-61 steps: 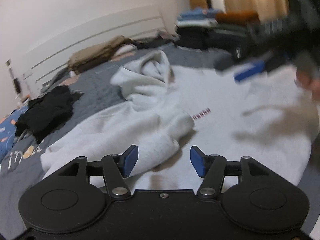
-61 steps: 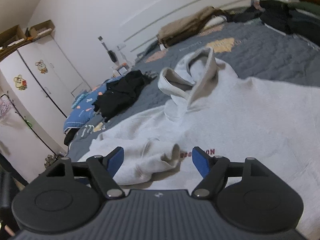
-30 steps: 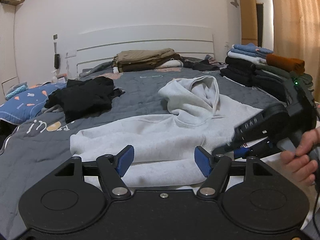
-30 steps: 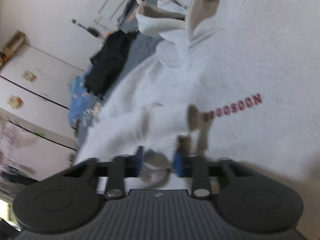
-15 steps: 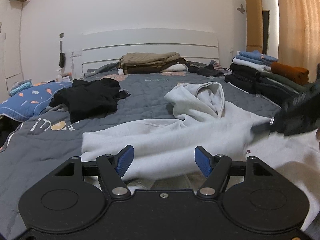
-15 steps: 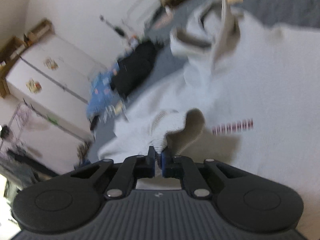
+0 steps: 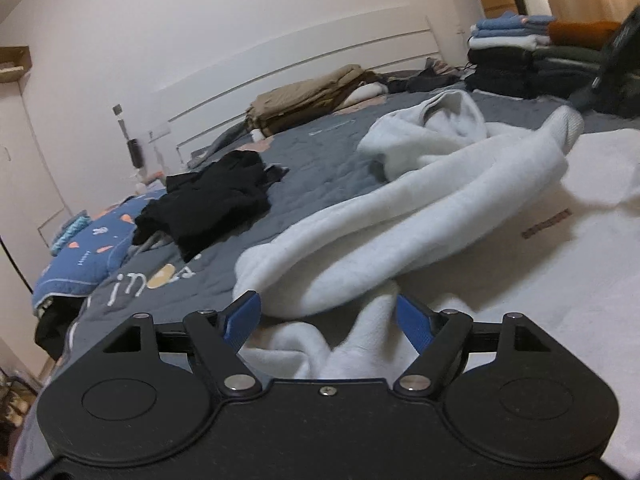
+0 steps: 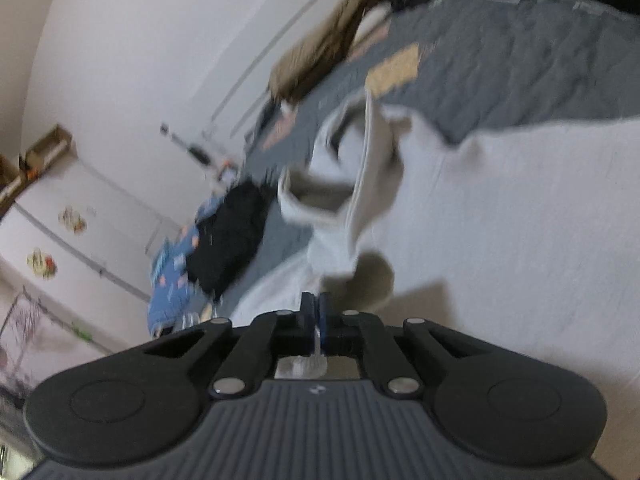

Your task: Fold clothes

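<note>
Grey quilted bed (image 7: 320,160) carrying a white hoodie (image 7: 540,280), spread front up. Right claw (image 8: 314,316), clamped on the cuff (image 7: 566,126), carries the sleeve (image 7: 400,216) across the chest; left claw (image 7: 326,316) hovers spread over bunched hem fabric, gripping nothing. Step in hand: likely folding the sleeve inward. Next: lay it flat across the body, then release. 2.0 s ago, 2 spread claws hovered and the sleeve lay crumpled.

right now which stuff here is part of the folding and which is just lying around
In the job: white hoodie, its sleeve cuff pinched in the right gripper, open left gripper.

Lying about: black garment, folded stacks, tan clothes, blue pillow.
</note>
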{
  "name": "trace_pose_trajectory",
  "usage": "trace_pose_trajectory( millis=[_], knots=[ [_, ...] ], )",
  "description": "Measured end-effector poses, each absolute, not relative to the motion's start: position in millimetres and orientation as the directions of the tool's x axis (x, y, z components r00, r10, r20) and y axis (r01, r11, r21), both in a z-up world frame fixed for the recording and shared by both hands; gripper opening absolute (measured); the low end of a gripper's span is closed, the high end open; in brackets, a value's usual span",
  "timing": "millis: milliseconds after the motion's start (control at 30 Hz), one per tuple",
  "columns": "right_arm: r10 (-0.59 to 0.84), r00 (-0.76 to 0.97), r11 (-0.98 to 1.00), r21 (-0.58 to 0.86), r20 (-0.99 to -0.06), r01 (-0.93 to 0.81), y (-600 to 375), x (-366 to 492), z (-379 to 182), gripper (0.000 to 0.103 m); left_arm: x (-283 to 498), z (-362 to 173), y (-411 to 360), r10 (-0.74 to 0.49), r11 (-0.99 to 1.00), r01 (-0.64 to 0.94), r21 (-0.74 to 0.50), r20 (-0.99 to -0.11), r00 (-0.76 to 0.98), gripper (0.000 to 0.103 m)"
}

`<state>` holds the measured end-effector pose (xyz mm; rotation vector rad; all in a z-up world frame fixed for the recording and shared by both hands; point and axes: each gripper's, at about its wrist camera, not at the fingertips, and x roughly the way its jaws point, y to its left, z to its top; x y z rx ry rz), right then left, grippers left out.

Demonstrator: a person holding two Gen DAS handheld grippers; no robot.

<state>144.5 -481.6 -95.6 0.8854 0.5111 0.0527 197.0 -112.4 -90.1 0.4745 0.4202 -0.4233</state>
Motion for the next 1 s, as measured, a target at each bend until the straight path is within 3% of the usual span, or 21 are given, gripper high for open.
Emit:
trace_pose_trajectory(
  millis=[167, 333, 400, 467, 567, 633, 833, 1000],
  knots=[
    [0.265, 0.87, 0.634, 0.755, -0.415, 0.167, -503.5, 142.6, -99.3, 0.0, 204.7, -93.3, -113.2, -0.263, 0.81, 0.463, 0.36, -0.483, 0.836, 0.074],
    [0.325, 0.779, 0.664, 0.716, -0.536, 0.215, -490.9, 153.2, -117.1, 0.005, 195.9, -93.7, -122.4, -0.292, 0.782, 0.492, 0.382, -0.473, 0.831, 0.074],
    [0.351, 0.755, 0.627, 0.738, -0.553, 0.249, -487.7, 154.3, -128.2, 0.015, 192.5, -91.7, -126.3, -0.309, 0.782, 0.501, 0.372, -0.467, 0.829, 0.074],
    [0.383, 0.74, 0.572, 0.771, -0.553, 0.28, -485.5, 153.9, -137.8, 0.033, 189.2, -89.7, -130.1, -0.326, 0.781, 0.51, 0.361, -0.461, 0.826, 0.074],
    [0.436, 0.743, 0.47, 0.833, -0.508, 0.293, -480.9, 151.9, -149.2, 0.047, 182.9, -84.2, -136.0, -0.381, 0.775, 0.549, 0.314, -0.462, 0.801, 0.074],
    [0.442, 0.742, 0.452, 0.84, -0.504, 0.301, -475.2, 152.6, -153.0, 0.051, 177.1, -82.4, -141.8, -0.405, 0.755, 0.57, 0.324, -0.453, 0.794, 0.074],
    [0.438, 0.7, 0.444, 0.813, -0.564, 0.377, -463.9, 163.9, -172.8, 0.053, 164.4, -82.3, -153.6, -0.476, 0.715, 0.628, 0.306, -0.444, 0.759, 0.074],
    [0.414, 0.719, 0.399, 0.821, -0.558, 0.408, -461.9, 172.4, -186.8, 0.054, 162.8, -85.5, -157.1, -0.479, 0.71, 0.635, 0.305, -0.451, 0.753, 0.074]
  ],
)
